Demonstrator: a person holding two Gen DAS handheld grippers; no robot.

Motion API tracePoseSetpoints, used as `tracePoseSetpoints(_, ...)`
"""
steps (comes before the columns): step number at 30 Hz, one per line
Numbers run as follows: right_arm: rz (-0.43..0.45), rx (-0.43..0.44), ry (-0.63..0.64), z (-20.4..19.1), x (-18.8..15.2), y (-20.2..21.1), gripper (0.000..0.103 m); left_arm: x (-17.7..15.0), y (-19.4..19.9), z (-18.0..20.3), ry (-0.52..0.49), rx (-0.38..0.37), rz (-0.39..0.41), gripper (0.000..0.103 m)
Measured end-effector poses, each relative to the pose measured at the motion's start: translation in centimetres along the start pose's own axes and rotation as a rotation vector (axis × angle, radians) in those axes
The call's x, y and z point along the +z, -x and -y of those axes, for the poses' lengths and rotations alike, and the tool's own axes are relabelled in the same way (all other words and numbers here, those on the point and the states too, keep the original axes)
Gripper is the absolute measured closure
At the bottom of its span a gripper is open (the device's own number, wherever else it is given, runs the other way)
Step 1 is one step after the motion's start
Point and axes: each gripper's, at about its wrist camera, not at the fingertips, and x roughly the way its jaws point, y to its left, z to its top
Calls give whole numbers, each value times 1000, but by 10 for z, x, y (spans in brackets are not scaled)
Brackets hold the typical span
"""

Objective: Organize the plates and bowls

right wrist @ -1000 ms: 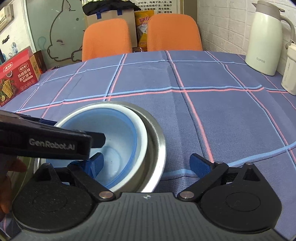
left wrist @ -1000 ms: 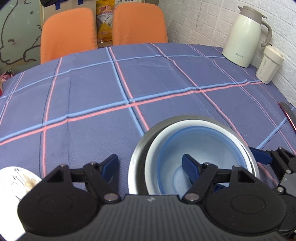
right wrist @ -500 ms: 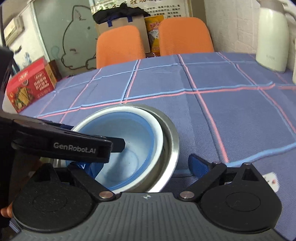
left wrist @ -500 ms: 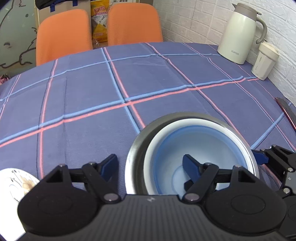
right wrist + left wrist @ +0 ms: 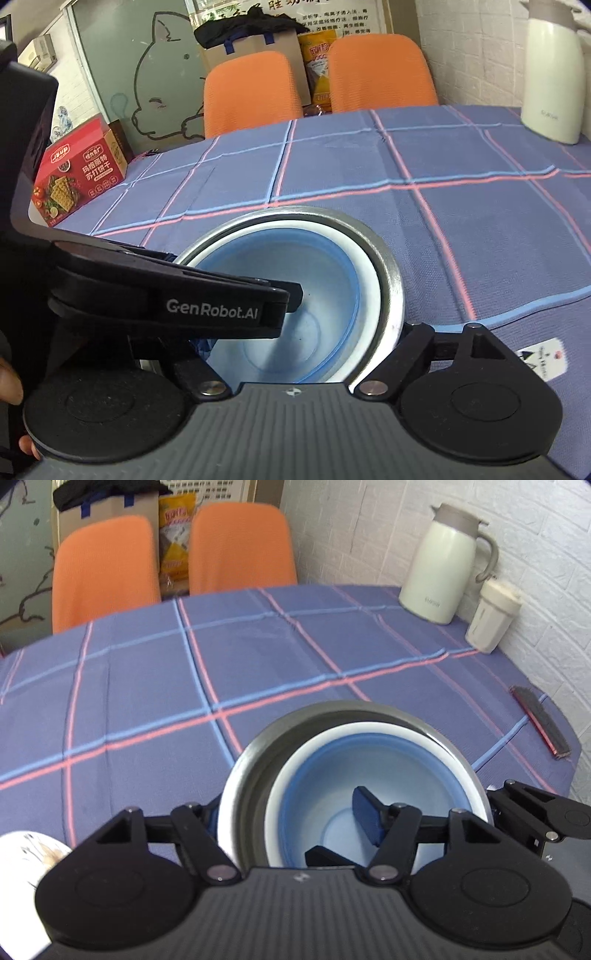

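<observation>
A nested stack is sitting on the checked cloth [image 5: 258,672], at about 5 o'clock in the left view and 6 o'clock in the right: a round steel bowl [image 5: 255,775] with a dull, brushed wall and a bright flat rim is holding a white bowl [image 5: 369,731], smooth and glossy, whose inside is lined by a pale blue bowl [image 5: 406,775] with a darker blue lip and a flat circular floor; the cloth is looking woven and matte, purple-blue with pink and light-blue stripes. The left gripper [image 5: 291,821] is straddling the stack's near-left wall, one blue pad inside the blue bowl and the other finger outside the steel rim, probably pinching the wall, though the outer pad is hidden. The right gripper [image 5: 306,332] is straddling the near-right wall likewise; whether it is clenched I cannot tell. At 2 o'clock a cream jug [image 5: 443,565] and a cup [image 5: 493,616] are standing against the brick wall; at 9 o'clock in the right view a red box [image 5: 79,170] is resting.
</observation>
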Motion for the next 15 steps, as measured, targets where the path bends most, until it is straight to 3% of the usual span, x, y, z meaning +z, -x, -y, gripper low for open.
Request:
tracePoseSetpoints(7,86,-4,55,-25,15,28,30,-15,53,-32,64,100,62,36)
tracePoseSetpoints(15,58,180,146,-93,7,9,29,-60,93,-105,198,261,35,35)
